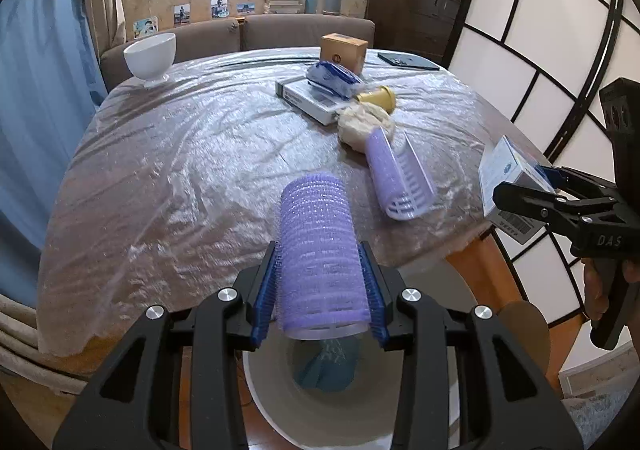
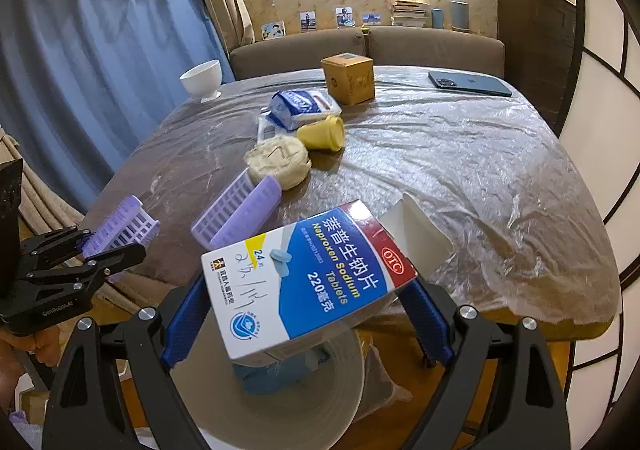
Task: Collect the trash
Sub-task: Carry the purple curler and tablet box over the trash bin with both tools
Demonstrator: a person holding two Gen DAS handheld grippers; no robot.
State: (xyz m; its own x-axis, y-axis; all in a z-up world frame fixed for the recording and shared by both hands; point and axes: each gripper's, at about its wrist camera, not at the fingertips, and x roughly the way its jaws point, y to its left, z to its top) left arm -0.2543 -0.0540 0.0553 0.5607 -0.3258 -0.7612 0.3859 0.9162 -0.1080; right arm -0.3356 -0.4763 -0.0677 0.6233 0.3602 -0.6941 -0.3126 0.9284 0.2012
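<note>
Hair roller (image 1: 322,254), purple, sits clamped between the blue pads of the left gripper (image 1: 322,290), pinched across its width near the rear end, held over the white bin (image 1: 320,410) below the table edge. Medicine box (image 2: 304,282) is squeezed across its short sides by the right gripper (image 2: 308,314), jaws wide but closed on it, also above the bin; its end flap hangs open.

Handling, as a guess: roller is very light, a hollow plastic cage w/ fuzzy grippy skin, so it shouldn't slip, but the cage could flex if squeezed hard. Box is thin card, prob. empty or nearly so; light, and its walls would dent under pressure. A hold at the mid-length edges looks safest for it.

Still on the plastic-covered table (image 1: 180,154): a second roller (image 1: 394,178) w/ its clip, a crumpled beige wad (image 1: 366,122), a yellow cup (image 1: 380,98) on its side, a blue-white packet (image 1: 332,78). Wad looks soft & squashable; take it at the middle. Cup is stiff; rim is the obvious hold.
</note>
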